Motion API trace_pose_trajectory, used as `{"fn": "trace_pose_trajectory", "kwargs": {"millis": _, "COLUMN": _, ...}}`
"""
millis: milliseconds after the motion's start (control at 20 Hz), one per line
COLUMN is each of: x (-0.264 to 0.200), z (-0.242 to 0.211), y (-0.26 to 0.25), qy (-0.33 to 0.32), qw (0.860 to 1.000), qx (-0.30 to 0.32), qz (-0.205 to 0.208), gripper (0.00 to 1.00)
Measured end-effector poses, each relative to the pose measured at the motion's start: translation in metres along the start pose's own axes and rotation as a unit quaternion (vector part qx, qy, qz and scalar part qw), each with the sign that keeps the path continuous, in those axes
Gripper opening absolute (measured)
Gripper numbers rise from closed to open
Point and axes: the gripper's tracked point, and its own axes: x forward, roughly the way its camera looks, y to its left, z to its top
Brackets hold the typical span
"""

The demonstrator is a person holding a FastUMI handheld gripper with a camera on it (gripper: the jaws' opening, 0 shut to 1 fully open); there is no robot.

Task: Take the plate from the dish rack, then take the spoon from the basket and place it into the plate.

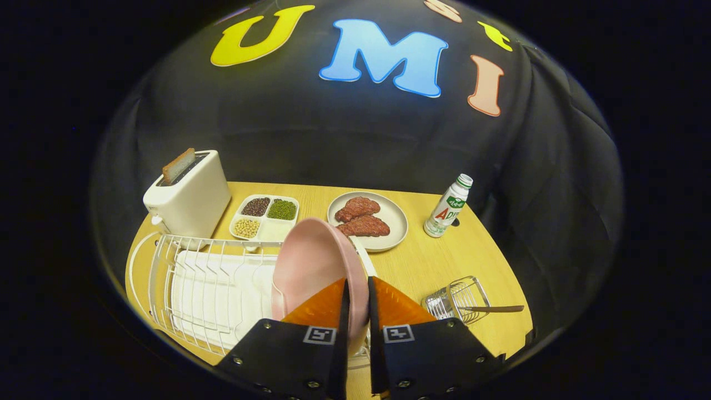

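A pink plate (311, 261) stands on edge above the right end of the white wire dish rack (205, 283). My gripper (356, 289) is shut on the plate's rim, its two orange fingers (319, 308) pressing it from both sides. To the right of the fingers a small wire basket (452, 300) sits on the wooden table (433, 261). The brown spoon (491, 308) lies in the basket, with its handle sticking out to the right.
Beyond the rack stand a white toaster (189, 200) with a slice of toast, a divided tray of beans (266, 215) and a grey plate with meat (369, 219). A small white bottle (447, 206) stands further right.
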Motion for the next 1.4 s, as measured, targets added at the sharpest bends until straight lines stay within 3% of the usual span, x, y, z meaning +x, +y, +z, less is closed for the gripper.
{"fn": "trace_pose_trajectory", "kwargs": {"millis": 50, "x": -0.001, "z": 0.005, "y": 0.002, "qy": -0.004, "qw": 1.0, "qx": -0.002, "qz": -0.004, "gripper": 0.16}}
{"fn": "trace_pose_trajectory", "kwargs": {"millis": 100, "x": -0.003, "z": 0.005, "y": 0.005, "qy": 0.001, "qw": 1.0, "qx": -0.009, "qz": -0.007, "gripper": 0.08}}
{"fn": "trace_pose_trajectory", "kwargs": {"millis": 650, "x": -0.028, "z": 0.052, "y": 0.008, "qy": -0.043, "qw": 0.991, "qx": -0.082, "qz": -0.092, "gripper": 0.08}}
{"fn": "trace_pose_trajectory", "kwargs": {"millis": 1150, "x": -0.069, "z": 0.066, "y": -0.052, "qy": -0.065, "qw": 0.997, "qx": -0.009, "qz": -0.048, "gripper": 0.08}}
{"fn": "trace_pose_trajectory", "kwargs": {"millis": 1400, "x": -0.099, "z": 0.052, "y": -0.096, "qy": -0.069, "qw": 0.997, "qx": 0.032, "qz": 0.009, "gripper": 0.08}}
